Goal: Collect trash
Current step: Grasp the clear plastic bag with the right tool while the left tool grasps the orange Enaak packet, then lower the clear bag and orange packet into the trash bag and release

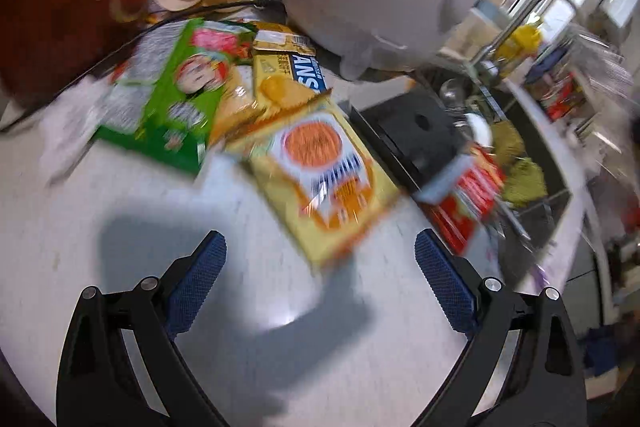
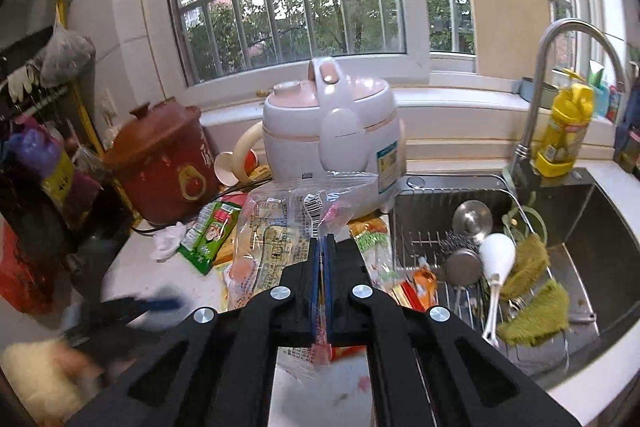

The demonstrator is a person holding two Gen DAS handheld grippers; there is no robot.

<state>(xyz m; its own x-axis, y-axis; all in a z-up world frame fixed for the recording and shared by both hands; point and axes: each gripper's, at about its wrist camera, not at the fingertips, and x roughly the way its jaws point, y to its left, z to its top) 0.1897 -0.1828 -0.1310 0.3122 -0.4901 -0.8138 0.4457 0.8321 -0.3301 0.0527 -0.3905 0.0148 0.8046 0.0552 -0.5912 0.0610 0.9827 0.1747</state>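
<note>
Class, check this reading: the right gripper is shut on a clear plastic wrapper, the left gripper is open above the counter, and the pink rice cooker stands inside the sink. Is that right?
One detail is wrong. The pink rice cooker stands on the counter beside the sink, not inside it, as the right wrist view shows. The right gripper is shut on the clear plastic wrapper, and the left gripper is open.

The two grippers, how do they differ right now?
The right gripper is shut on a clear wrapper, lifted off the counter; the left gripper is open with nothing between its pads. The right gripper shows sharp in the right wrist view, while the left gripper appears there only as a blurred shape low on the left. Both have black arms and blue pads, and both face the wrapper pile.
</note>
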